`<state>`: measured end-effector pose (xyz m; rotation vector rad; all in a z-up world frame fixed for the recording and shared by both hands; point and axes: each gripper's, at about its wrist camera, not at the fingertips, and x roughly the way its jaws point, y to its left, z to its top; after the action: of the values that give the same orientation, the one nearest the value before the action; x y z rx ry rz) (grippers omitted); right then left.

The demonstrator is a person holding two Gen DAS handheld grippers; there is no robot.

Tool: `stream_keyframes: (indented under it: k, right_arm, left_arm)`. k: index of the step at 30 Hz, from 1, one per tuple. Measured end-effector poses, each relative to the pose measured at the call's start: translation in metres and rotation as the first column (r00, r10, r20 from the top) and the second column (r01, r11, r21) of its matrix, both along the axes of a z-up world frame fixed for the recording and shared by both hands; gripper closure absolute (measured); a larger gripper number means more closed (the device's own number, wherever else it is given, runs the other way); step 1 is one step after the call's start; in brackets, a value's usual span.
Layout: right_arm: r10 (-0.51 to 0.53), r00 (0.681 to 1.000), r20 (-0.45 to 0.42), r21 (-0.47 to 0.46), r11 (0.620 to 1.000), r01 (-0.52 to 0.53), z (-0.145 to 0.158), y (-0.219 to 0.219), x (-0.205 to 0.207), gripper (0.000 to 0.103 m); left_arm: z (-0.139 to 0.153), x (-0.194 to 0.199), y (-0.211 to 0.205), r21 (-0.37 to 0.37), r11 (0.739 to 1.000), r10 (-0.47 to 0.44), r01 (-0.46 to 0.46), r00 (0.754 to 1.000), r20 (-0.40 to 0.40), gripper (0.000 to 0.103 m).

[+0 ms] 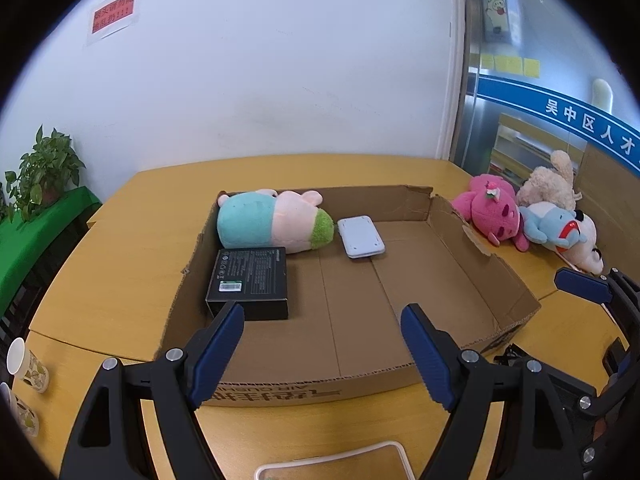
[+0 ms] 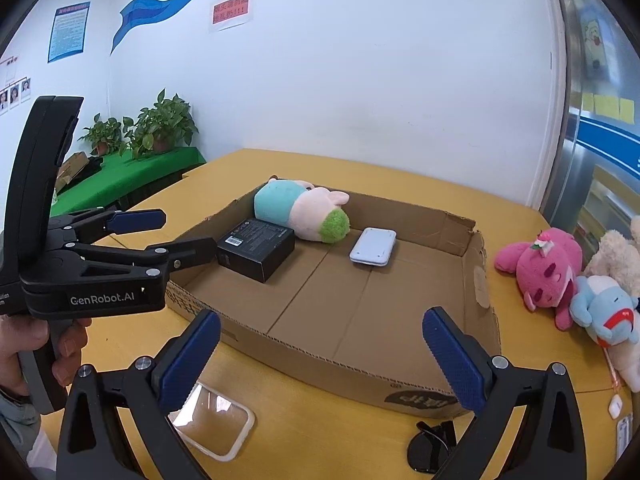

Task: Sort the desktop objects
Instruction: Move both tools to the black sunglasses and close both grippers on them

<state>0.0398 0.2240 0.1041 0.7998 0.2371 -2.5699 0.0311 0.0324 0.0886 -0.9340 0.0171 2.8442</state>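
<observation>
A shallow cardboard tray [image 1: 472,256] [image 2: 476,280] lies on the yellow table. Inside it are a teal, pink and green plush [image 1: 272,222] [image 2: 304,212], a black box [image 1: 250,280] [image 2: 258,248] and a white flat device [image 1: 360,236] [image 2: 374,246]. My left gripper [image 1: 322,320] [image 2: 188,229] hovers over the tray's near left side, open, with nothing between its fingers. My right gripper [image 2: 320,324] is wide open and empty over the tray's near edge. One of its pads [image 1: 580,285] shows at the right edge of the left wrist view.
Pink [image 2: 540,272], beige [image 2: 616,256] and blue [image 2: 608,312] plush toys lie right of the tray. A clear phone case [image 2: 216,424], sunglasses [image 2: 432,448] and a small white case [image 2: 615,405] lie near the front edge. Paper cups [image 1: 26,364] stand far left.
</observation>
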Motion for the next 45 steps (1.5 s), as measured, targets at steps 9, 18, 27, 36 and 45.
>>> stream_keyframes:
  k: [9,18,27,36,45]
  right_arm:
    - [-0.127,0.976,0.179,0.047,0.992,0.12,-0.069,0.096,0.024,0.001]
    - [-0.218,0.9,0.378,0.017,0.973,0.229,-0.116,0.169,0.018,0.052]
    - [-0.163,0.886,0.435,-0.025,0.981,0.193,-0.136,0.144,0.035,0.083]
    - [-0.152,0.89,0.429,-0.069,0.978,0.199,-0.139,0.102,0.049,0.084]
    - [-0.101,0.905,0.413,-0.114,0.98,0.162,-0.134,0.079,0.053,0.087]
  left_arm:
    - [-0.049,0.011,0.027,0.048,0.994,-0.107,0.101,0.985,0.139,0.022]
    - [-0.079,0.007,0.073,0.107,0.968,-0.247,0.227,0.94,0.234,0.022]
    - [-0.09,-0.005,0.11,0.271,0.897,-0.422,0.35,0.86,0.287,0.022]
    - [-0.122,-0.003,0.157,0.375,0.819,-0.564,0.435,0.732,0.382,0.044]
    - [-0.14,0.0,0.139,0.408,0.84,-0.521,0.357,0.738,0.428,0.079]
